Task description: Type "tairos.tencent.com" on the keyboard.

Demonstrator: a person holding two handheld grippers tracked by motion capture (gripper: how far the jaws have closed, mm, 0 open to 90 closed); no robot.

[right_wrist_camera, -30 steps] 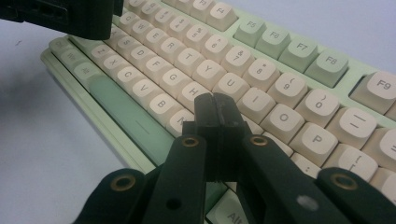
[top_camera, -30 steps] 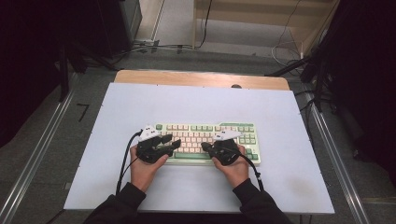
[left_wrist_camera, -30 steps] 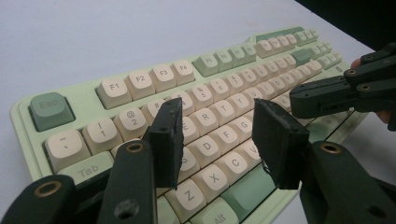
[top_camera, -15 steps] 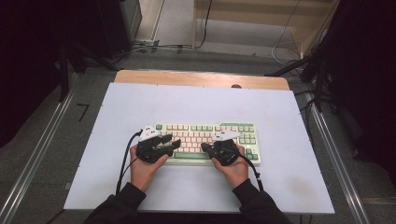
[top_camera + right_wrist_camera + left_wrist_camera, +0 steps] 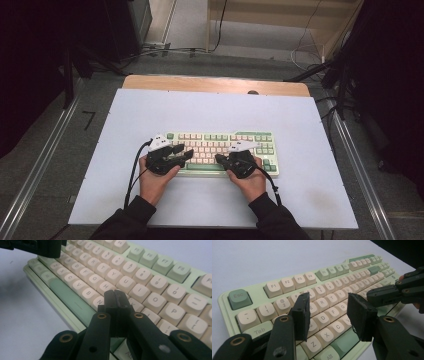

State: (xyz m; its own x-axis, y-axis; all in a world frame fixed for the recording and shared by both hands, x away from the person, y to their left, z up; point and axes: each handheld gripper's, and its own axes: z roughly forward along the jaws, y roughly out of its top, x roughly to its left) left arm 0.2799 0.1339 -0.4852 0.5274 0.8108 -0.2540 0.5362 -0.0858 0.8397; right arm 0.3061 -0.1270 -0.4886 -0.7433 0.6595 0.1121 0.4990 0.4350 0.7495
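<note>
A green-and-cream keyboard (image 5: 222, 152) lay flat on the white table (image 5: 210, 112), toward the person's side and roughly centred. The left gripper (image 5: 182, 151) was poised over the keyboard's left end, its jaws standing apart with nothing between them; in the left gripper view its pads (image 5: 303, 315) hung above the letter keys near D and S, and contact with the keys could not be made out. The right gripper (image 5: 218, 158) sat over the keyboard's lower middle, its jaws pressed together and empty; in the right gripper view the joined tips (image 5: 115, 300) pointed at the keys beside N and H, just above the green space bar (image 5: 71, 300). Both hands (image 5: 155, 180) rested at the keyboard's near edge, one on each side.
</note>
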